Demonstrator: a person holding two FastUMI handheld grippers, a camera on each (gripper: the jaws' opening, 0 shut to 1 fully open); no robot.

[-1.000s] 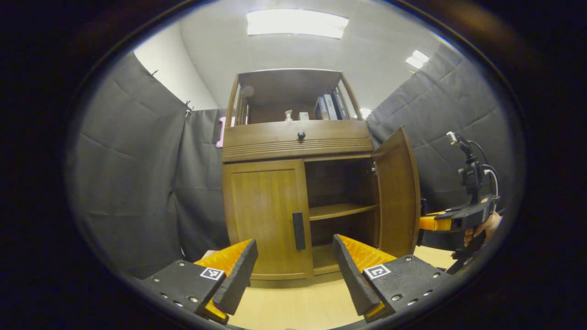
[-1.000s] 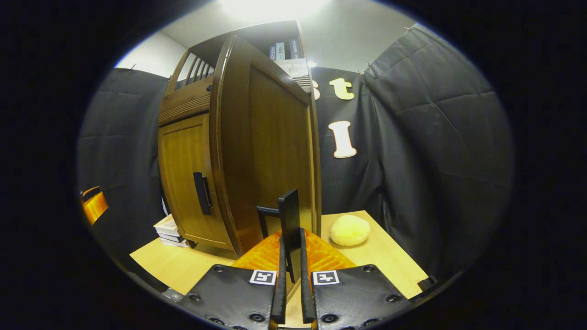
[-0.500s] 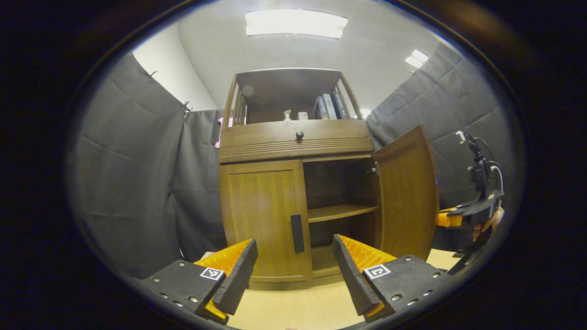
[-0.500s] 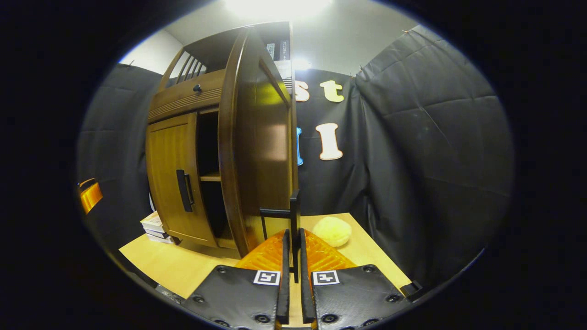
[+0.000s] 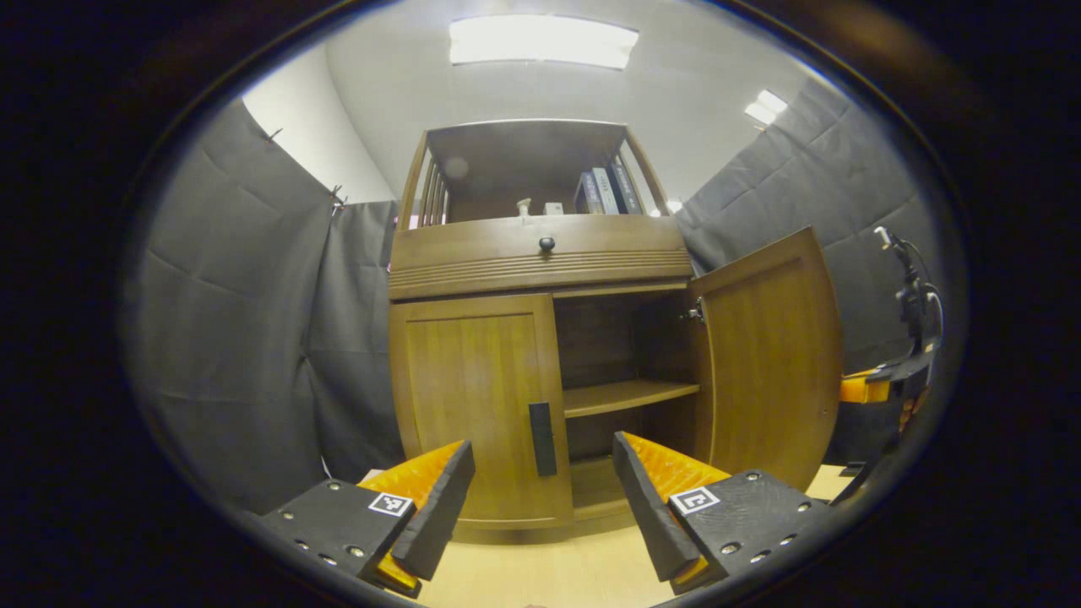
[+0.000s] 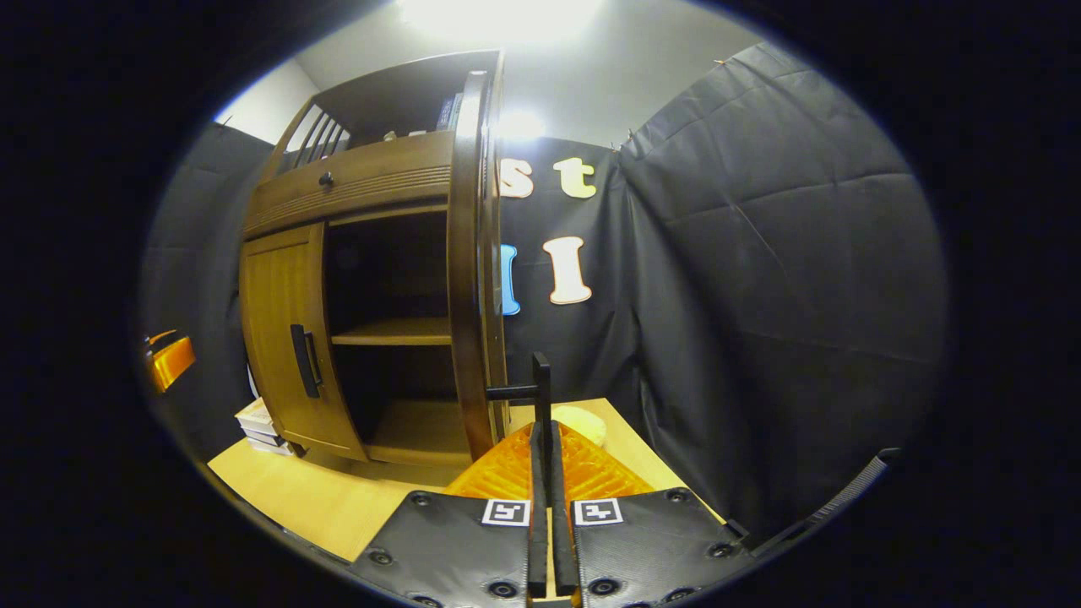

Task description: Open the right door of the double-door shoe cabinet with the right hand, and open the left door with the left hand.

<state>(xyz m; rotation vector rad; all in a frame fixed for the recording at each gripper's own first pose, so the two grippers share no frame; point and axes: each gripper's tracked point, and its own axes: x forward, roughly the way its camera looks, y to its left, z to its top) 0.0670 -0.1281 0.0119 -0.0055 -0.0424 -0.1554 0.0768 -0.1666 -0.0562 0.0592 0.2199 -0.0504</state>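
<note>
Your right gripper [image 6: 545,473] pinches the black bar handle [image 6: 540,397] of the shoe cabinet's [image 5: 540,253] right door [image 5: 773,355], both fingers pressed flat against the bar. In the right gripper view that door [image 6: 473,262] stands edge-on just ahead of your fingers, swung wide from the cabinet front, with the dark interior and its wooden shelf [image 6: 393,331] exposed to the left. A pale round object [image 6: 583,420] lies on the light wood tabletop [image 6: 296,494] just beyond the handle, partly hidden.

Your left gripper [image 5: 540,490] hangs spread wide in front of the cabinet, touching nothing. The left door [image 5: 473,405] sits shut, its black handle [image 5: 542,426] showing between your two fingers and beyond them. In the left gripper view the right gripper [image 5: 878,384] shows at the far right edge, past the open door. Books [image 5: 604,190] stand on the open upper shelf above a knobbed drawer [image 5: 540,253].
</note>
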